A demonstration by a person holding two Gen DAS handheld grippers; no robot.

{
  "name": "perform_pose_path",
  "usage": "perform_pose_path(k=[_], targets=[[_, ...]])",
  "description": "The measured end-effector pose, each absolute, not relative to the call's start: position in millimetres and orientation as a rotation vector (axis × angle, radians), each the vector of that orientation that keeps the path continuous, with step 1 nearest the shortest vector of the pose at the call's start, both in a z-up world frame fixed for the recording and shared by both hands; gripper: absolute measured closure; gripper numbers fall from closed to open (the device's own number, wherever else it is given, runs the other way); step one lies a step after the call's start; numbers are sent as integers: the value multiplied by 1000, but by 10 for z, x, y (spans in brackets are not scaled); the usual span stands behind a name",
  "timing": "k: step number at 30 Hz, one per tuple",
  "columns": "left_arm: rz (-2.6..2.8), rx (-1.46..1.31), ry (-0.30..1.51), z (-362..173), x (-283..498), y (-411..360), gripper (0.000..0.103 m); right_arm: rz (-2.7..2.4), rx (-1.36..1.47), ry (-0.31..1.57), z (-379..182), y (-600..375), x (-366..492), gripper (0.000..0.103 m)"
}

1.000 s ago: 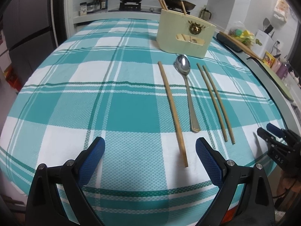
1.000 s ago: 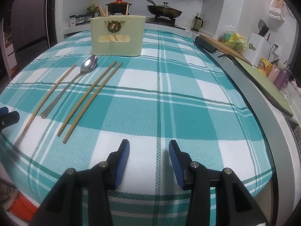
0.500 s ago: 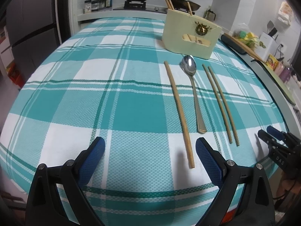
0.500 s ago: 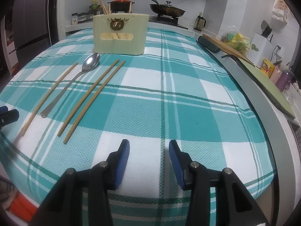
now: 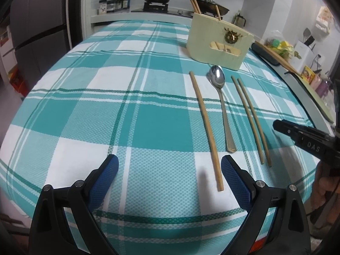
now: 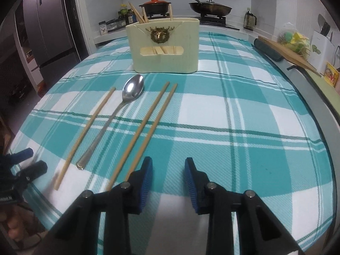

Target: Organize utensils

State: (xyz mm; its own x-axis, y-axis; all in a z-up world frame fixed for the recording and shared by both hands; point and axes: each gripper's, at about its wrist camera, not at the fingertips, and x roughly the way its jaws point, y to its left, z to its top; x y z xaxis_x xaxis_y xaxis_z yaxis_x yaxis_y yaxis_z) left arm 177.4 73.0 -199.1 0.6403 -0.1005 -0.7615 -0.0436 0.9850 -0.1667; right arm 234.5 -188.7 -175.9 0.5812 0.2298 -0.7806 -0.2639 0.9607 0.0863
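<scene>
A metal spoon (image 5: pixel 221 97) (image 6: pixel 119 110) lies on the checked cloth between a single wooden chopstick (image 5: pixel 205 123) (image 6: pixel 87 131) on its left and a pair of chopsticks (image 5: pixel 250 116) (image 6: pixel 146 127) on its right. Behind them stands a cream utensil holder (image 5: pixel 218 42) (image 6: pixel 163 46) with several chopsticks sticking out of it. My left gripper (image 5: pixel 170 176) is open and empty, low over the cloth just left of the single chopstick's near end. My right gripper (image 6: pixel 169 180) is open and empty, its left finger over the near ends of the pair.
The table (image 6: pixel 255 127) is covered by a teal and white checked cloth. A grey counter edge (image 6: pixel 323 106) runs along the right with a cutting board and bottles. A stove with pots (image 6: pixel 161 6) is behind the table. A fridge (image 6: pixel 48 21) stands at the left.
My right gripper has moved forward and left, up to the near ends of the chopstick pair. My left gripper has shifted a little; the utensils have not moved.
</scene>
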Motion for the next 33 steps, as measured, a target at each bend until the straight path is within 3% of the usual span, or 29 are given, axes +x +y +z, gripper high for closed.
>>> perform_pose_path(k=[10, 16, 25, 33], targets=[[-25, -179, 872, -1984, 1755, 763, 6, 328, -55, 974, -1970, -1581, 2782, 88], [-30, -170, 890, -2012, 1771, 724, 6, 292, -186, 918, -1962, -1452, 2698, 94], [-17, -184, 904, -2002, 1844, 785, 6, 84, -87, 927, -1950, -2098, 2511, 95], [-105, -123, 904, -1909, 2494, 537, 6, 38, -50, 915, -1966, -2347, 2312, 94]])
